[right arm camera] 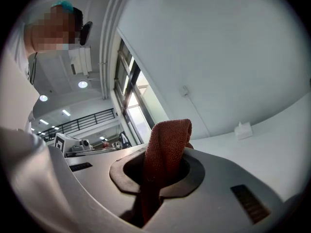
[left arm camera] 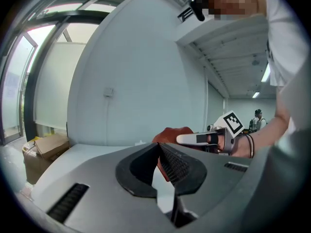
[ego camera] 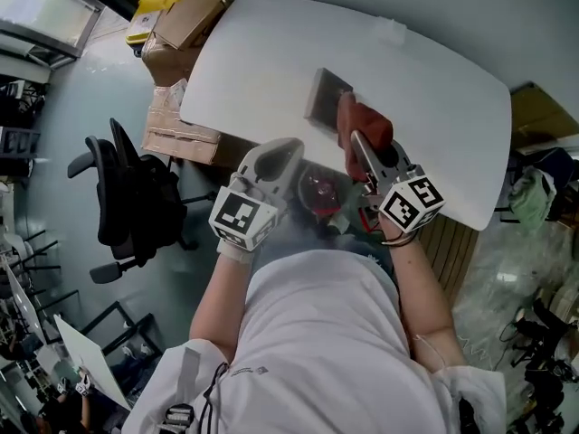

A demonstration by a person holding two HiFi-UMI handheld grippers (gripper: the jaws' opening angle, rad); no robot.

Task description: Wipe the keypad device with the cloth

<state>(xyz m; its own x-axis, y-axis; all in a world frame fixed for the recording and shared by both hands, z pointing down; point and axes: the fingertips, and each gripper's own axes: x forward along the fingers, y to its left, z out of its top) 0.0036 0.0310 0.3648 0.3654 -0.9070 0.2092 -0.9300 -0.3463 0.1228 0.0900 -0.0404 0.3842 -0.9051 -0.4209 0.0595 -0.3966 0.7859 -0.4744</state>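
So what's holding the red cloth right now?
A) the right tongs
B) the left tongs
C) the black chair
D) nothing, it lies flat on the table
A: in the right gripper view the red cloth stands pinched between the right tongs, while the left tongs are shut on nothing.

The table (ego camera: 434,89) lies mostly open around the keypad device (ego camera: 324,93); cardboard boxes (ego camera: 185,21) crowd its left end.
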